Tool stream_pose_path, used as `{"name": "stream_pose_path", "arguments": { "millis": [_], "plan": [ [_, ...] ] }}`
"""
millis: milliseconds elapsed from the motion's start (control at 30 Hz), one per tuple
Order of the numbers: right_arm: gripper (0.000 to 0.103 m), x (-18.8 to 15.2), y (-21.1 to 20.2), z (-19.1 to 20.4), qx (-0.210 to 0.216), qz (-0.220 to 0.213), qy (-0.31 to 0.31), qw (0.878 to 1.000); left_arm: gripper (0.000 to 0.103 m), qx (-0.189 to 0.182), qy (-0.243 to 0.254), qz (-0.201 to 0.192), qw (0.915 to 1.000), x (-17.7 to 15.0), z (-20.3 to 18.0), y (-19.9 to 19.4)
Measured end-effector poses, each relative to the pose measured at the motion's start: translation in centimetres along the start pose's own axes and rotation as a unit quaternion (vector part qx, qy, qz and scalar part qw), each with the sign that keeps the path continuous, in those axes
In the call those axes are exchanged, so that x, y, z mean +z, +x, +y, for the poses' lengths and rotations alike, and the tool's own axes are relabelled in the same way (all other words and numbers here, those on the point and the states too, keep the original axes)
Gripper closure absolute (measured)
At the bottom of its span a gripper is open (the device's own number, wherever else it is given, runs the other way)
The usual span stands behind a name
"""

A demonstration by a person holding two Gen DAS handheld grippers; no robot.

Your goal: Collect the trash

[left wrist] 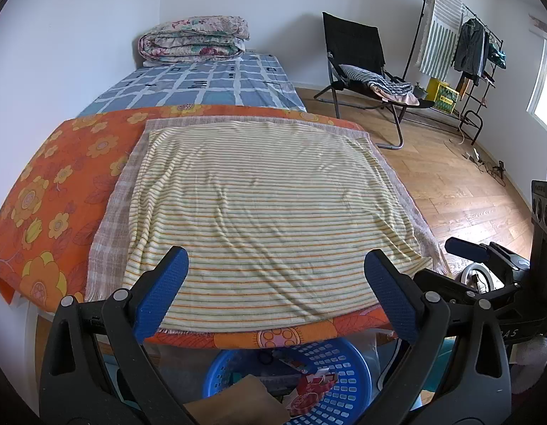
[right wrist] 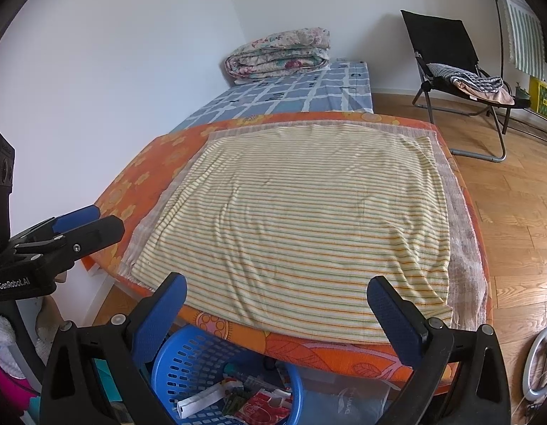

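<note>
Both grippers are hanging at the near edge of the table (left wrist: 32, 191), which has an orange flowered cloth (left wrist: 43, 177) and a striped towel (left wrist: 266, 205) spread over it. The left gripper (left wrist: 277, 294) has its blue pads spread wide with nothing between them, and same deal for the right gripper (right wrist: 277, 315), wide apart and holding nothing.

The trash is all down in the blue basket (right wrist: 188, 357) on the floor, tucked partly under the near table edge. In the right wrist view it sits below and a bit left of that gripper, with a red wrapper (right wrist: 263, 407), a white carton-ish piece (right wrist: 202, 400) and some small bits I can't make out. In the left wrist view the basket (left wrist: 344, 372) is straight below the gripper, with a red wrapper (left wrist: 312, 389) and a brown cardboard piece (left wrist: 238, 403) in it.

Far side: a bed (left wrist: 202, 88) with a folded quilt (left wrist: 193, 39), and a black folding chair (left wrist: 358, 60) to the right.
</note>
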State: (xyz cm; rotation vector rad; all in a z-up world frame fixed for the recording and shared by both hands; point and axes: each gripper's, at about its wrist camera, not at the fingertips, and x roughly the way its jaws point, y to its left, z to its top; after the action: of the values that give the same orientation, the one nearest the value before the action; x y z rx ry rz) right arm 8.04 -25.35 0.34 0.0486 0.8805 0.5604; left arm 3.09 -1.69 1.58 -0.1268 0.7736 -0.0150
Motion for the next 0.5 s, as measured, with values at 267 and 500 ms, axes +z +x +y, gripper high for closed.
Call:
{"name": "stream_pose_path", "arguments": {
  "millis": [267,500],
  "plan": [
    [0.000,-0.03,0.02,0.01,0.000,0.001,0.001,1.000,0.002,0.000,0.000,0.000,1.0000,0.04,0.01,-0.03],
    [0.000,-0.11,0.01,-0.07,0.000,0.001,0.001,1.000,0.002,0.001,-0.001,0.001,1.0000,0.06,0.01,-0.06]
  ]
}}
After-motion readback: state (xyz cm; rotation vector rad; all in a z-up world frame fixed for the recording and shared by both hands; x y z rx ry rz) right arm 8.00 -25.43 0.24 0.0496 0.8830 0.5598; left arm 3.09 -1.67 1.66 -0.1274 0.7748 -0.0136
